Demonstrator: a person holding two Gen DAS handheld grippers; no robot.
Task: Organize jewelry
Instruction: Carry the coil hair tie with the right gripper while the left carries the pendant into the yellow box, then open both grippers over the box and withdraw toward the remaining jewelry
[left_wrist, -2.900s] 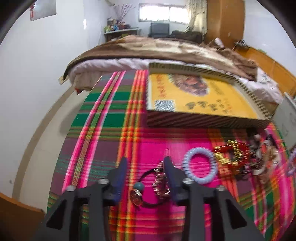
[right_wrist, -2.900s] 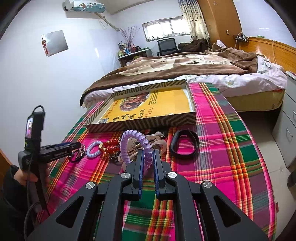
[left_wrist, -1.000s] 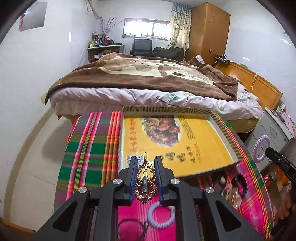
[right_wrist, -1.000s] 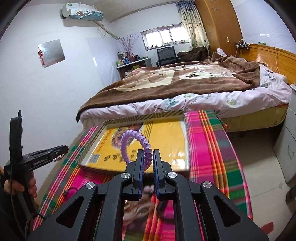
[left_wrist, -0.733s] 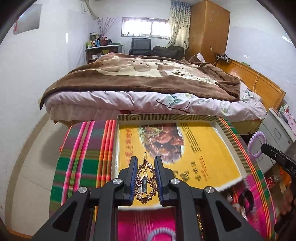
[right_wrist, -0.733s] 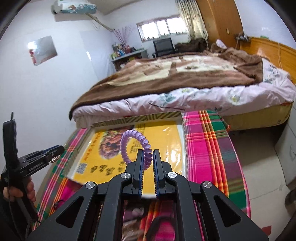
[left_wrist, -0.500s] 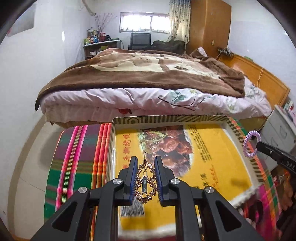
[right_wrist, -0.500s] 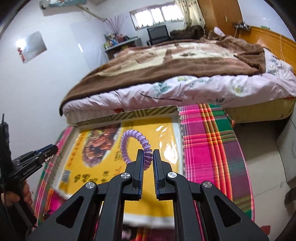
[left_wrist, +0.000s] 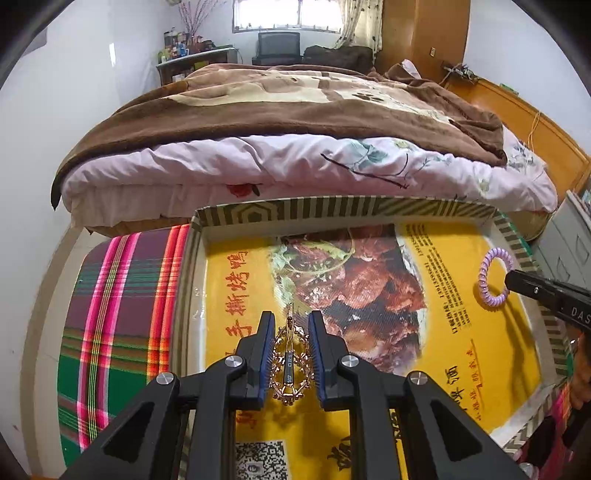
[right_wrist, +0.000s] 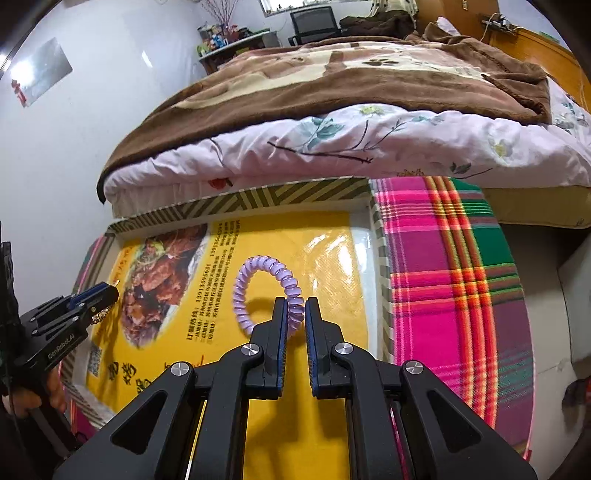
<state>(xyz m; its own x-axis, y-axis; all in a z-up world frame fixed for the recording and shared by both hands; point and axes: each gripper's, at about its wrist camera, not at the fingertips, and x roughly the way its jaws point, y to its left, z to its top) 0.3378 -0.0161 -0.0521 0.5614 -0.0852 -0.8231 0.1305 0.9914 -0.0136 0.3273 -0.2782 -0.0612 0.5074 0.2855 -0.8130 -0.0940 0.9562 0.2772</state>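
My left gripper (left_wrist: 291, 325) is shut on a gold jewelled hair clip (left_wrist: 290, 363), held upright between the pads above the left half of a shallow box (left_wrist: 332, 212) with a yellow printed floor. My right gripper (right_wrist: 294, 308) is shut on a lilac spiral hair tie (right_wrist: 258, 288), whose loop hangs over the box's right half (right_wrist: 325, 266). In the left wrist view the right gripper (left_wrist: 511, 278) enters from the right with the lilac hair tie (left_wrist: 493, 277). In the right wrist view the left gripper (right_wrist: 110, 291) shows at the left edge with the hair clip (right_wrist: 99, 314).
The box lies on a table under a pink, green and red plaid cloth (right_wrist: 450, 266). A bed (left_wrist: 295, 147) with a brown blanket stands just beyond the table's far edge. A grey cabinet (left_wrist: 569, 243) is at the right. A hand (right_wrist: 55, 387) holds the left gripper's handle.
Both grippers have moved forward and down over the box, so the box now fills the lower views. The remaining jewellery on the cloth has dropped out of sight. Both grips are unchanged.
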